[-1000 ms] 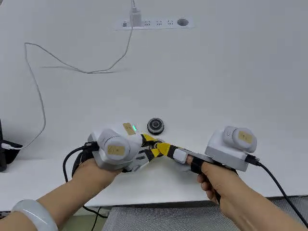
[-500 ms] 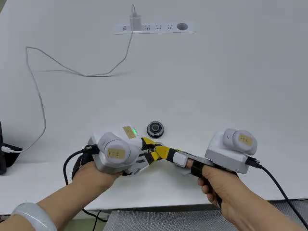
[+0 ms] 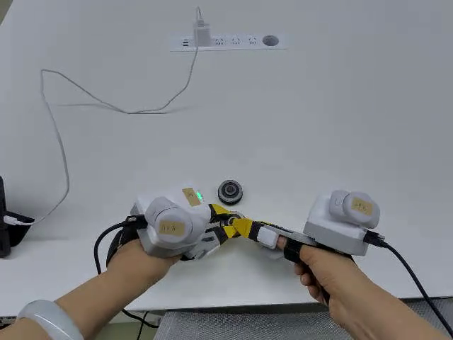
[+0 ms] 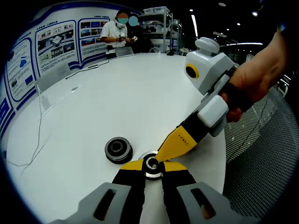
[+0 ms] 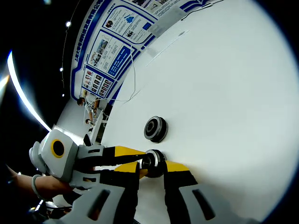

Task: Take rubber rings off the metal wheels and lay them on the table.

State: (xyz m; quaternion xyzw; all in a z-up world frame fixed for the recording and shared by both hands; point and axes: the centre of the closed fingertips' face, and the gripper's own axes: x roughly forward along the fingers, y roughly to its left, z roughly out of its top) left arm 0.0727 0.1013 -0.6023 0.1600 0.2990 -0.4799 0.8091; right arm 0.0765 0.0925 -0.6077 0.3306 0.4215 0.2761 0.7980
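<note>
A small metal wheel (image 4: 152, 164) with a black rubber ring (image 5: 154, 155) around it is held just above the white table (image 3: 318, 127). My left gripper (image 4: 153, 166) is shut on this wheel from the left. My right gripper (image 5: 152, 167) comes in from the right and pinches the ring on the same wheel. In the head view the yellow jaws of the left gripper (image 3: 224, 225) and right gripper (image 3: 234, 226) meet near the table's front. A second wheel (image 3: 229, 190) with its black ring on lies flat just beyond them, also seen as the wheel on the table (image 4: 118, 149) (image 5: 155, 128).
A power strip (image 3: 228, 41) lies at the table's far edge, with a white cable (image 3: 113, 105) trailing left. A dark object (image 3: 3, 227) stands at the left edge. Metal mesh (image 3: 283, 322) lies below the table's front edge. A person (image 4: 119, 30) stands far off.
Both grippers stay joined at the held wheel; they and the camera have shifted only slightly. The wheel on the table has not moved.
</note>
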